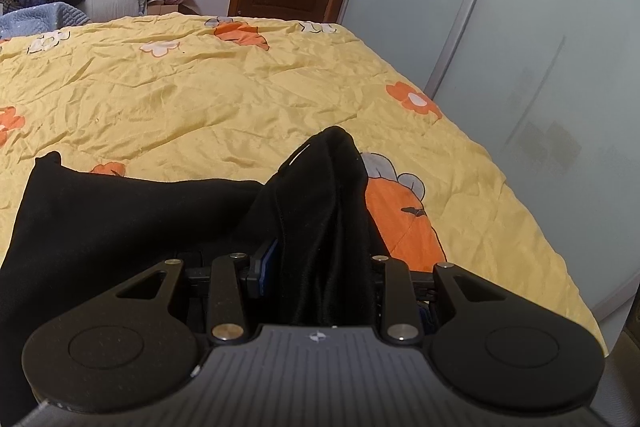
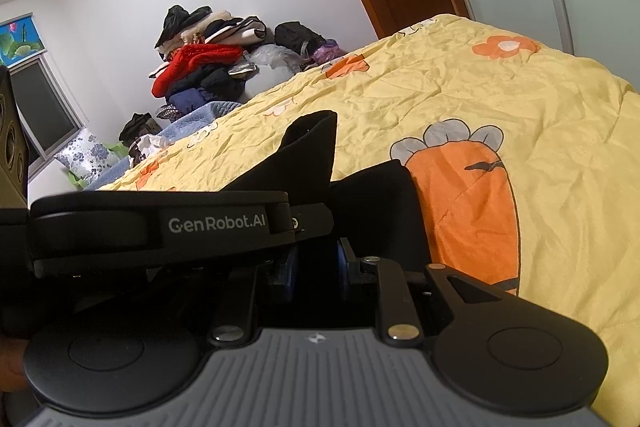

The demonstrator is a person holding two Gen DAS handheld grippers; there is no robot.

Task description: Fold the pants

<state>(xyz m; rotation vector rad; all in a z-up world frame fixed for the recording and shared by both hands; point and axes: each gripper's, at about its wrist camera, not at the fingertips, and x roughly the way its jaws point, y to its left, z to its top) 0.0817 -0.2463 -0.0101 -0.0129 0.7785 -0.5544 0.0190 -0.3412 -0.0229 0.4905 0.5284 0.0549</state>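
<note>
Yellow quilt (image 1: 200, 95) fills mid-frame — black pants (image 1: 120, 215) are held bunched by left gripper (image 1: 316, 267); right gripper (image 2: 316, 267) grip cannot be told — laying flat is judged next.

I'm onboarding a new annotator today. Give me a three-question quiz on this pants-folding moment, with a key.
1. True or false: the left gripper has black pants fabric bunched between its jaws.
2. What colour is the bedspread? A) blue B) yellow with orange flowers C) plain white
3. What lies piled behind the bed?

Key: 1 true. 2 B. 3 a heap of clothes.
</note>
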